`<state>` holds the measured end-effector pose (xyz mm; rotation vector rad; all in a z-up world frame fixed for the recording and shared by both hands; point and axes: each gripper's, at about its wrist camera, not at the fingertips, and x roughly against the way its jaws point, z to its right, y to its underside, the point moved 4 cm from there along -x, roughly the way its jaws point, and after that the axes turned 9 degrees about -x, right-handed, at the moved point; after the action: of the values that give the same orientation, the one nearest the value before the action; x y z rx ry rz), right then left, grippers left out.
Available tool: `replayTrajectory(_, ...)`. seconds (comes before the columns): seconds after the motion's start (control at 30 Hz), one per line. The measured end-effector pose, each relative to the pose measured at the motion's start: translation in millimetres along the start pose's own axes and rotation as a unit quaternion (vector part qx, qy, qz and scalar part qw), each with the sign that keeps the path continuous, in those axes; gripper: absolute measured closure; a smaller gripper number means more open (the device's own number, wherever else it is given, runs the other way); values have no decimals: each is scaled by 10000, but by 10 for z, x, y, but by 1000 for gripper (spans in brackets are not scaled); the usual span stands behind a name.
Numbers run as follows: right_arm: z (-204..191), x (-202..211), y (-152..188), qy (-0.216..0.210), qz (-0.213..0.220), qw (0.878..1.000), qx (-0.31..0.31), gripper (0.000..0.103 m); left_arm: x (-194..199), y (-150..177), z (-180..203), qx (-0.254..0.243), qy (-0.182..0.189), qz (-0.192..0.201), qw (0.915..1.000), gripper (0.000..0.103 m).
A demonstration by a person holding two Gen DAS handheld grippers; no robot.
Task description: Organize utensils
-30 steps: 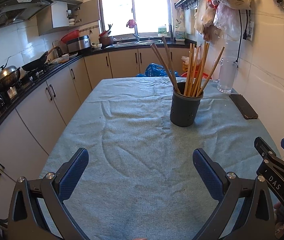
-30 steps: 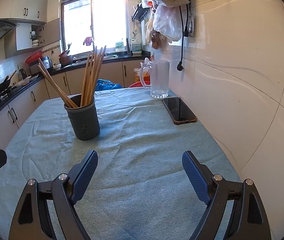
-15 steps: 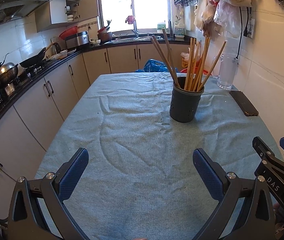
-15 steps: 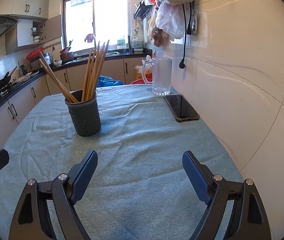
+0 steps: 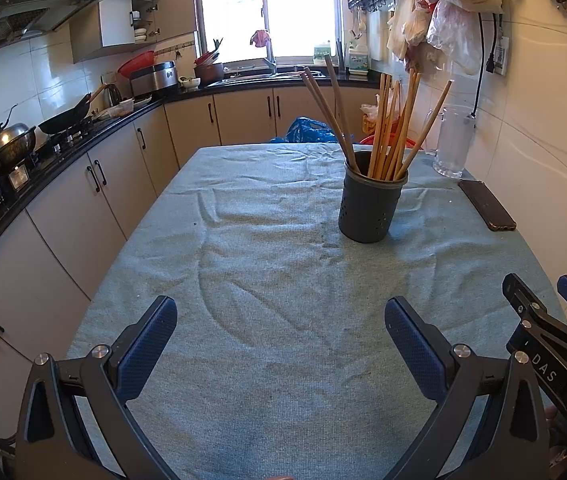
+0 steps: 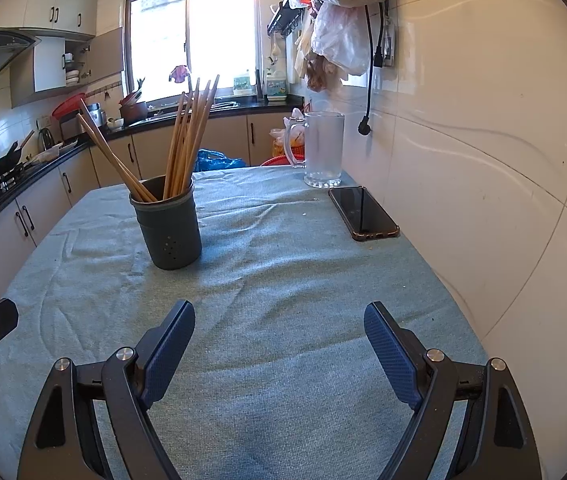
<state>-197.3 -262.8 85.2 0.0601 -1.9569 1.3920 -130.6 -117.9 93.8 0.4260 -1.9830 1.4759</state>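
2 grippers, left gripper (image 5: 279,328) and right gripper (image 6: 279,332), gape empty; ahead, wooden chopsticks (image 5: 387,128) fill the dark grey perforated holder (image 5: 371,208) (we judge sorting done).

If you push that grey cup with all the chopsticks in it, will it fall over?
Probably, if pushed near the top. The grey cup is tall and narrow, and its chopsticks lean far above the rim, so it looks top-heavy. The wrinkled cloth may catch its base, so it might tip rather than slide.

Wooden chopsticks (image 5: 387,128) fanned upright in dark perforated holder (image 5: 369,208), mid-table.
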Motion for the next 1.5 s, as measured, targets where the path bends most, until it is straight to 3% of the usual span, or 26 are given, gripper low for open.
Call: replayTrajectory(1.5,-73,62,19,-82,133,9998,89,12,35,6,55,1,45,1,10000,0)
